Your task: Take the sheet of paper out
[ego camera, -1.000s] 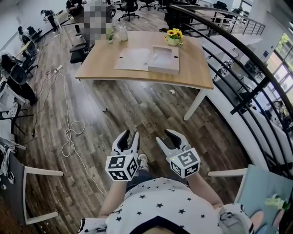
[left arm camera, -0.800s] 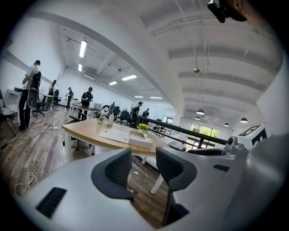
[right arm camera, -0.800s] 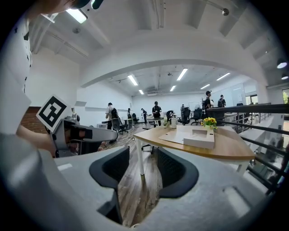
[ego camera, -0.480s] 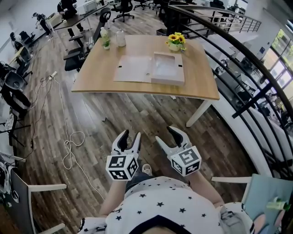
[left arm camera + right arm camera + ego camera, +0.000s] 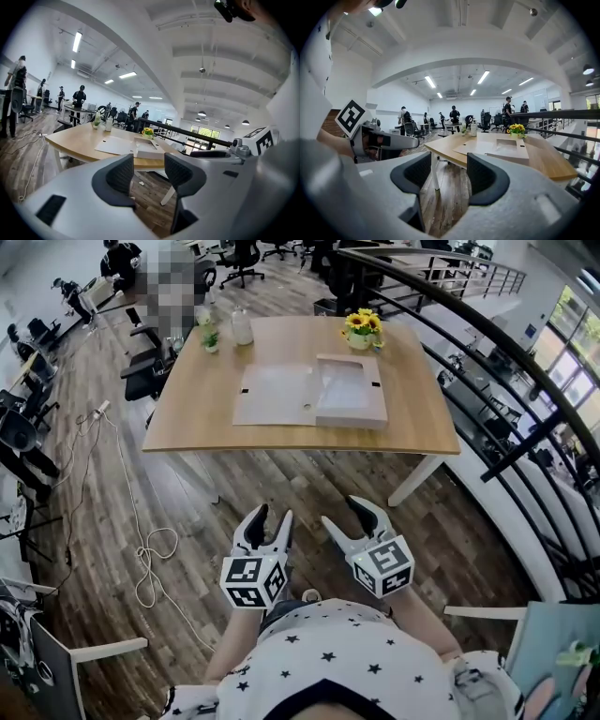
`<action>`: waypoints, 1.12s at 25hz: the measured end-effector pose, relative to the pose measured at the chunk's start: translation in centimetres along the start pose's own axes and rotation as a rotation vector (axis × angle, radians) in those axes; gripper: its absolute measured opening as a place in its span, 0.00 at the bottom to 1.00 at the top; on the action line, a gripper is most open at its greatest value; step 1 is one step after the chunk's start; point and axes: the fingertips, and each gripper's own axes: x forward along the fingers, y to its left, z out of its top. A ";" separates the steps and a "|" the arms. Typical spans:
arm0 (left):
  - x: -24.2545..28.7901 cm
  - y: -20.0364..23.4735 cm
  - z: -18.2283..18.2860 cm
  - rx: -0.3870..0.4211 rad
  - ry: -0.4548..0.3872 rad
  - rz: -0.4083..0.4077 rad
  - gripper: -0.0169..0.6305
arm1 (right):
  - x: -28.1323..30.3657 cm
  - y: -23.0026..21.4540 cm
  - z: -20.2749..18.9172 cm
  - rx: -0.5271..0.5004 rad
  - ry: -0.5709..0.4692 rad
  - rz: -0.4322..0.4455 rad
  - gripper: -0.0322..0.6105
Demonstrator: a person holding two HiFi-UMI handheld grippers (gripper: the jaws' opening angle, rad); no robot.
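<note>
The 2 hand-held grippers hang over the wooden floor [image 5: 281, 474], well short of the surface's [image 5: 187, 427] near edge. The left hand-held gripper [image 5: 272, 517] and right hand-held gripper [image 5: 345, 514] are released, their jaws just opened wide with nothing between them. A shallow white box [image 5: 375, 415] lies open right of the surface's middle, and the sheet of paper [image 5: 345, 385] lies inside it

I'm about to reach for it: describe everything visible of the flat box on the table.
The flat box is pale grey, shallow and rectangular, maybe cardboard. It lies open on the wooden table, near the front edge, its lid folded out flat to the left. Only the table touches it; its contents are unclear.
</note>
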 end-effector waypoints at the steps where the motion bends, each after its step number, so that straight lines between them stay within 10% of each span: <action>1: 0.3 0.3 0.1 -0.001 0.001 -0.003 0.31 | 0.4 -0.2 0.0 0.000 0.004 -0.001 0.39; 28: 16.3 4.2 4.2 0.004 0.066 -0.065 0.31 | 10.8 -11.7 2.7 0.051 0.011 -0.047 0.39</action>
